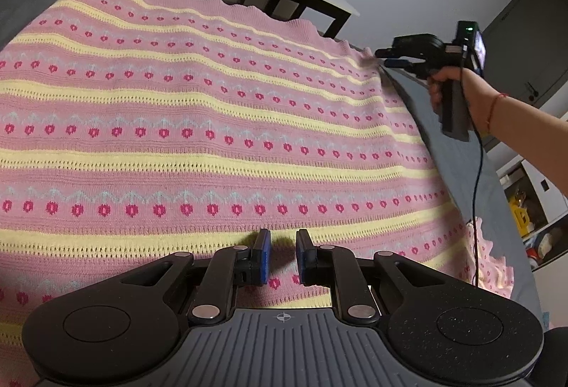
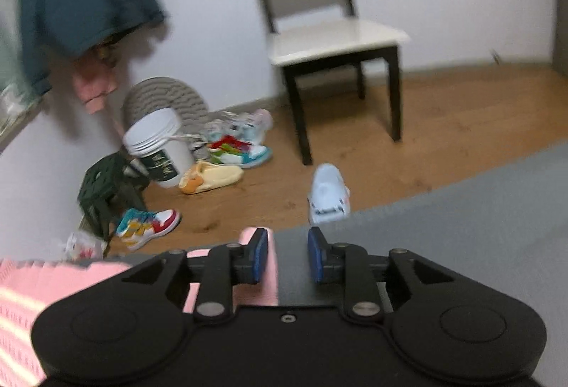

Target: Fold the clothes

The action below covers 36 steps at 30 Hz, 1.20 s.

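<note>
The left gripper [image 1: 283,254] sits nearest, its jaws open with a clear gap, hovering low over the sweater [image 1: 198,124] and holding nothing. The right gripper [image 2: 287,255] is at the sweater's far right corner, by the far edge of the bed [image 2: 461,209]; its jaws also stand apart, with pink knit just beside the left pad and only grey cover showing in the gap.

Risk, as I judge it: closing the right jaws now could catch only a sliver of hem, or nothing, and the corner would slip free mid-fold. A one-sided pull would also skew the knit and leave the fold crooked.

The sweater lies spread flat across the bed, covering most of it: pink knit with yellow stripes, rows of red hearts and a scalloped far hem.
</note>
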{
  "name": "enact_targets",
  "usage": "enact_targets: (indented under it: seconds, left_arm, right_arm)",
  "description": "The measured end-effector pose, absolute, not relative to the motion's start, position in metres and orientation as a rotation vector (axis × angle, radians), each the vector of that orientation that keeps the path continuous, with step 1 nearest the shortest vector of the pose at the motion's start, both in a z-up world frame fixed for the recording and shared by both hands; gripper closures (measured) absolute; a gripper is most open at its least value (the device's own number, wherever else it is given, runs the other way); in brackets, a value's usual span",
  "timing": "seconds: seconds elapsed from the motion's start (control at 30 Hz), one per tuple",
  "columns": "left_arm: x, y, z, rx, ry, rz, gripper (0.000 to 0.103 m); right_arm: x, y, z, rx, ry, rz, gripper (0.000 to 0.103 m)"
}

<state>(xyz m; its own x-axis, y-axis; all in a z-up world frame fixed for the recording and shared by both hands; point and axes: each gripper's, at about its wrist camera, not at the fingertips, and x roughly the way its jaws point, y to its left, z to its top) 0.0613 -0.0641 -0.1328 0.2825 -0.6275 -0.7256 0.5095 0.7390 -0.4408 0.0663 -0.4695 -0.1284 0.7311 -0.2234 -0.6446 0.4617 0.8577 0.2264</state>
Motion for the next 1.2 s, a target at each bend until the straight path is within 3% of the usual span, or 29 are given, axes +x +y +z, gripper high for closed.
enact_targets:
  seconds: [0.3, 0.43, 0.6, 0.8, 0.83, 0.87, 0.93, 1.2]
  left_arm:
    - [0.062, -0.042, -0.105, -0.153, 0.852, -0.582, 0.089]
    - [0.066, -0.030, -0.108, -0.199, 0.889, -0.521, 0.089]
    - [0.071, -0.008, -0.113, -0.341, 0.888, -0.429, 0.089]
    - [0.074, 0.059, -0.109, -0.555, 0.733, -0.073, 0.089]
    - [0.075, 0.066, -0.109, -0.565, 0.721, -0.046, 0.089]
    - [0.077, 0.071, -0.110, -0.576, 0.713, -0.030, 0.089]
    - [0.080, 0.074, -0.111, -0.602, 0.729, -0.036, 0.089]
    - [0.082, 0.082, -0.122, -0.801, 0.787, -0.072, 0.089]
  right_arm:
    - [0.095, -0.318, -0.061, 0.266, 0.739, 0.083, 0.069]
    - [0.132, -0.222, -0.044, 0.271, 0.808, 0.230, 0.069]
    - [0.197, -0.120, -0.070, 0.227, 0.974, 0.243, 0.069]
    - [0.245, -0.065, -0.122, 0.115, 1.106, 0.078, 0.068]
    - [0.247, -0.063, -0.129, 0.091, 1.114, 0.050, 0.070]
    - [0.245, -0.064, -0.132, 0.078, 1.099, 0.035, 0.084]
    - [0.237, -0.069, -0.132, 0.076, 1.059, 0.047, 0.095]
    - [0.123, -0.158, -0.129, 0.381, 0.924, -0.003, 0.096]
